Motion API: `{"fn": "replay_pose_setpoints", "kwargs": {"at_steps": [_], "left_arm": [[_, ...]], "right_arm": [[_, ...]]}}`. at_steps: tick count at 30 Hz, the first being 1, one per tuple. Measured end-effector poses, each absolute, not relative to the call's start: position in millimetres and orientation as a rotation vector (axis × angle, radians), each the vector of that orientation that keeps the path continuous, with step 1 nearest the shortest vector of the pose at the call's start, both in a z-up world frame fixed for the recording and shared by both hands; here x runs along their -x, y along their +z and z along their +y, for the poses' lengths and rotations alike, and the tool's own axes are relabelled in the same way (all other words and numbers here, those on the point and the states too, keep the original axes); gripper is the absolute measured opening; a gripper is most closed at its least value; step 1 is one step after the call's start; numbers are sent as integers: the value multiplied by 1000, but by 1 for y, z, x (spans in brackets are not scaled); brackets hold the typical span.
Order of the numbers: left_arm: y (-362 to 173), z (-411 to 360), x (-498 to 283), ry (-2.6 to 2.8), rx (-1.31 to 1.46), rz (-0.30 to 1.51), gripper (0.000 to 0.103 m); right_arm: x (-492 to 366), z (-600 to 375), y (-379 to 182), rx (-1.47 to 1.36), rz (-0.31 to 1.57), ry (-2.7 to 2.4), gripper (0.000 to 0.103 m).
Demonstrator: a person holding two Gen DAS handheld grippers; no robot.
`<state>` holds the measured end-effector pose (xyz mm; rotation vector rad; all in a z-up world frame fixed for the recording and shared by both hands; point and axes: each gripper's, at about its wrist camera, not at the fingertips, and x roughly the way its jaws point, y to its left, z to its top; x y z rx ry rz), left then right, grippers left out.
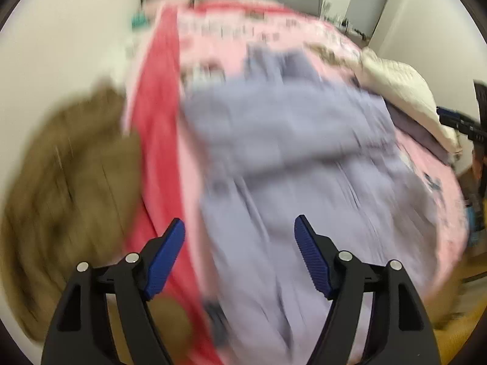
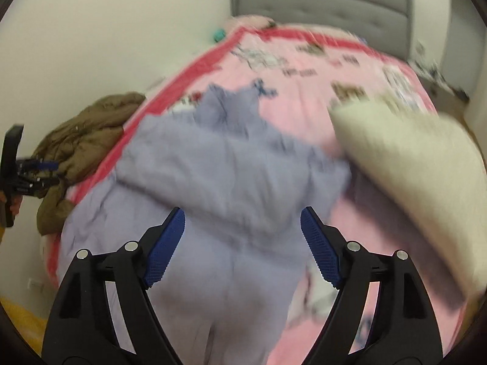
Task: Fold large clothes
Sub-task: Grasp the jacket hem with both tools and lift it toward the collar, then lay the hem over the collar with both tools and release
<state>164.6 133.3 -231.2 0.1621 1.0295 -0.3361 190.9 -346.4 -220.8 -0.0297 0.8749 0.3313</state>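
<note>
- Now both tools hold nothing: the left gripper (image 1: 239, 255) and the right gripper (image 2: 242, 246) have their jaws apart above the bed.
- Below them the lilac garment (image 2: 213, 167) lies on the pink bedspread (image 2: 304, 97), its upper part seemingly folded over once.
- Further folds seem left; the cream garment (image 2: 411, 167) and the brown jacket (image 2: 82, 130) probably wait.

A large lavender fabric garment (image 2: 219, 182) lies rumpled and partly folded, its far part doubled over, near end trailing nearer.
</note>
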Motion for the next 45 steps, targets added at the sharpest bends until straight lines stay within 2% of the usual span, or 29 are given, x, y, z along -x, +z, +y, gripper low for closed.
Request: {"fn": "replay_pose_setpoints", "kwargs": {"at_steps": [1,4,8,12,15,16,17,18,19,20,23,26,29,33,37,38,39,40,41,42,43,45], "left_arm": [[-225,120,-190,-349,-197,969,80],[-228,69,-271,-427,-250,900,81],[-265,8,-383,-477,-274,972,81],[-304,-29,-457,-535,-281,1077,81],[-330,-45,-479,-531,-268,1129,80],[-335,-49,-483,-521,-257,1130,71],[-341,-50,-488,-523,-207,1132,55],[-346,-50,-492,-505,-175,1149,46],[-353,-50,-496,-478,-161,1176,28],[-358,-51,-500,-471,-161,1192,19],[-353,-50,-497,-501,-190,1117,13],[-343,-35,-497,-511,-96,1055,11],[-355,-18,-508,-522,41,1101,11],[-382,-24,-518,-501,14,1183,12],[-382,-31,-518,-502,-39,1191,17],[-377,-31,-516,-518,-65,1171,19],[-370,-31,-512,-529,-86,1147,24],[-361,-28,-506,-529,-106,1121,40],[-353,-24,-499,-506,-127,1099,55],[-345,-18,-493,-480,-132,1070,84],[-337,-10,-484,-470,-120,1030,89],[-313,14,-452,-459,-66,914,89]], "right_arm": [[-208,-340,-220,31,856,359,75],[-289,-319,-231,33,844,394,75],[-396,-299,-267,8,894,396,63],[-462,-274,-306,88,970,431,63],[-477,-258,-326,170,1021,463,63],[-480,-252,-333,225,1023,452,63],[-483,-249,-338,248,1027,461,63],[-486,-247,-344,261,1039,455,57],[-489,-246,-350,256,1061,466,44],[-493,-245,-355,255,1081,458,7],[-492,-253,-349,211,1060,469,6],[-488,-270,-335,143,1004,494,6],[-494,-290,-346,27,1036,477,6],[-506,-289,-383,54,1126,386,6],[-504,-294,-393,26,1144,352,9],[-502,-296,-388,23,1139,339,18],[-500,-299,-384,23,1128,323,39],[-492,-304,-371,17,1084,291,51],[-485,-307,-362,1,1042,296,56],[-469,-313,-344,-33,958,319,55],[-456,-318,-333,-48,906,321,56],[-417,-326,-311,-70,812,319,71]]}}
